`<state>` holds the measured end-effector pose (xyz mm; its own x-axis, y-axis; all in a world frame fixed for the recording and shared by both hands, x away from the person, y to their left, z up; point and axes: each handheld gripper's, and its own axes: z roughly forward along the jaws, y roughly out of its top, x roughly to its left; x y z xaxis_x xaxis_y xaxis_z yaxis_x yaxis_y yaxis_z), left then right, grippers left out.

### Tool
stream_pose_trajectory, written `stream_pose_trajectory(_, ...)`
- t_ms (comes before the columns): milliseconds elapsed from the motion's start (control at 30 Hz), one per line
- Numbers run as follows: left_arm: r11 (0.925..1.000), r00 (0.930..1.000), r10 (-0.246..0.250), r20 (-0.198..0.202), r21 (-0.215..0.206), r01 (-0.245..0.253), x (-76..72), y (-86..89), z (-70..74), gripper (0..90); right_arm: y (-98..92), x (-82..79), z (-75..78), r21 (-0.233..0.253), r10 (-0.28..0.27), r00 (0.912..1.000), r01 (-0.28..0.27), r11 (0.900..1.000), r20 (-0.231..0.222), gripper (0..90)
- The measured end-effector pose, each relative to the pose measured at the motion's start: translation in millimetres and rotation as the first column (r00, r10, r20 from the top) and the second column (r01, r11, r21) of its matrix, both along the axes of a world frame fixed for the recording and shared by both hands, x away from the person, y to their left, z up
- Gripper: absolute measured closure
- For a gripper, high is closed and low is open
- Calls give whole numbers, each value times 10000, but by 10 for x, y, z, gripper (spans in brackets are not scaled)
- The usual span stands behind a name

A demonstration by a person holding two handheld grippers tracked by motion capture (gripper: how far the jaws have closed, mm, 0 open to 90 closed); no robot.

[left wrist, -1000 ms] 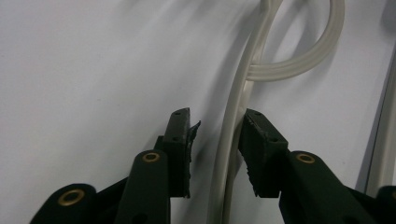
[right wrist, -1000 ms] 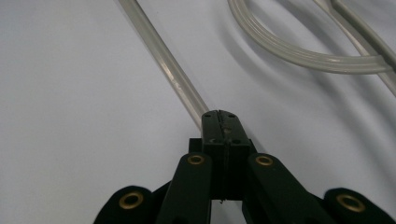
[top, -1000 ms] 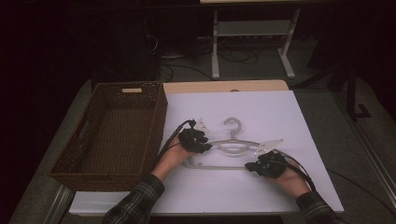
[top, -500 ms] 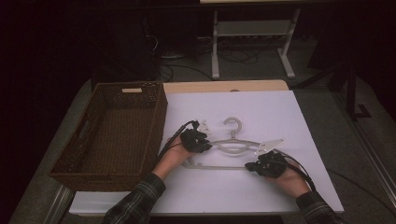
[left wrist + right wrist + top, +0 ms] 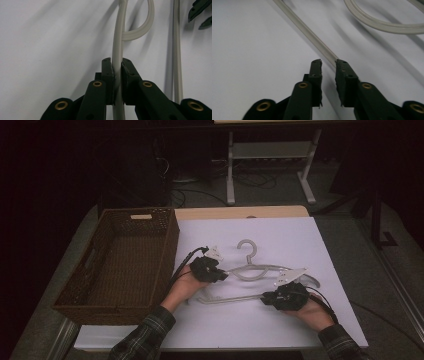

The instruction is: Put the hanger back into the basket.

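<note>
A pale plastic hanger [image 5: 250, 270] lies flat on the white table [image 5: 280, 235], its hook pointing to the far side. My left gripper [image 5: 223, 274] is shut on the hanger's left shoulder; in the left gripper view the two pads [image 5: 108, 72] squeeze the hanger's curved arm [image 5: 117, 40] at my left gripper [image 5: 116, 62]. My right gripper [image 5: 266, 299] sits by the hanger's lower bar [image 5: 235, 297]. In the right gripper view my right gripper [image 5: 328, 63] is slightly open, with nothing between its fingers, and the bar [image 5: 309, 32] runs under the right fingertip [image 5: 342, 65].
A brown wicker basket [image 5: 167, 245] stands on the table's left side, close to my left hand. The other gripper's jaw tips [image 5: 200, 15] show at the top right of the left gripper view. A metal stand [image 5: 270, 150] is on the floor beyond the table.
</note>
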<state>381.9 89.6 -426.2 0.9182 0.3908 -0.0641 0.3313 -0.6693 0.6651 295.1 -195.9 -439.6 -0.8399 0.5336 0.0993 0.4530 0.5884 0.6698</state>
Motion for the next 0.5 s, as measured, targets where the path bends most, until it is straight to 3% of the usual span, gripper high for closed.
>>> stream_pose_trajectory(100,9996,9998,217,-20,-163,-217,-4,18,36,828,-11,-23,45,502,65,10000,-66,9987,10,644)
stream_pose_trajectory(267,9970,9985,544,84,-563,-539,-13,44,92,829,-40,-40,76,782,57,10000,-62,9969,68,585)
stream_pose_trajectory(367,9903,9949,979,232,-1008,-951,-21,87,194,830,-71,-66,110,1013,57,9999,-68,9948,108,549)
stream_pose_trajectory(500,9838,9899,1383,308,-1192,-1338,-41,108,296,830,-91,-88,117,1019,58,10000,-64,9948,54,491)
